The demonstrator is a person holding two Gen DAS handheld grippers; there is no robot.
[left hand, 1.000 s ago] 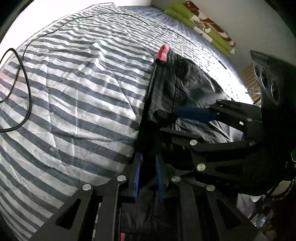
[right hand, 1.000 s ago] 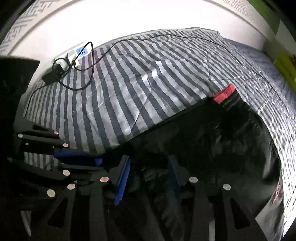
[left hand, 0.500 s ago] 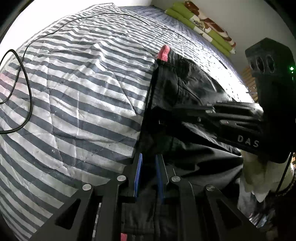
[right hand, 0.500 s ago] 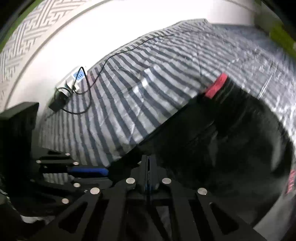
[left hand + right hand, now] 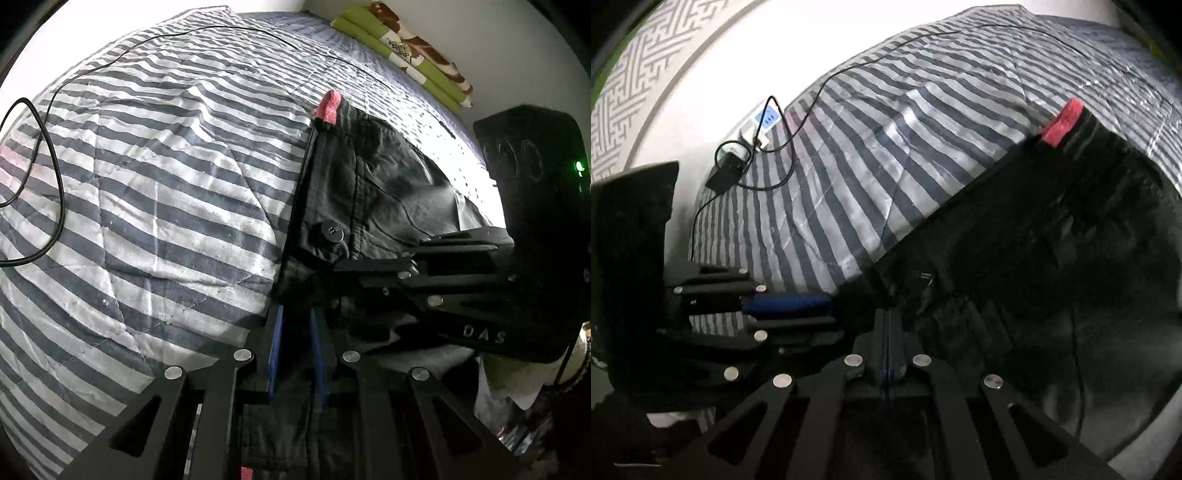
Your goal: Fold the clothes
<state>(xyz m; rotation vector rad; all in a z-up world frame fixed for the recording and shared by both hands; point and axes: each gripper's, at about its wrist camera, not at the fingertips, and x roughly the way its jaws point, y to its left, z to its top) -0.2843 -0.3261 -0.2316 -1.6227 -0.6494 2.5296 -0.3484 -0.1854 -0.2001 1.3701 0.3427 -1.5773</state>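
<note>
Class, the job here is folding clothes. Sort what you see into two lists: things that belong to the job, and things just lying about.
Job: black cloth garment with red tab; left tongs; right tongs.

Lying about: black cable; white power strip; folded green patterned blanket.

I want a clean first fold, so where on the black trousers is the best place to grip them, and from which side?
Grip the black trousers at the waistband near the button, coming from the near edge of the striped quilt. That hem is thick, straight and nearest; both grippers sit there already.
</note>
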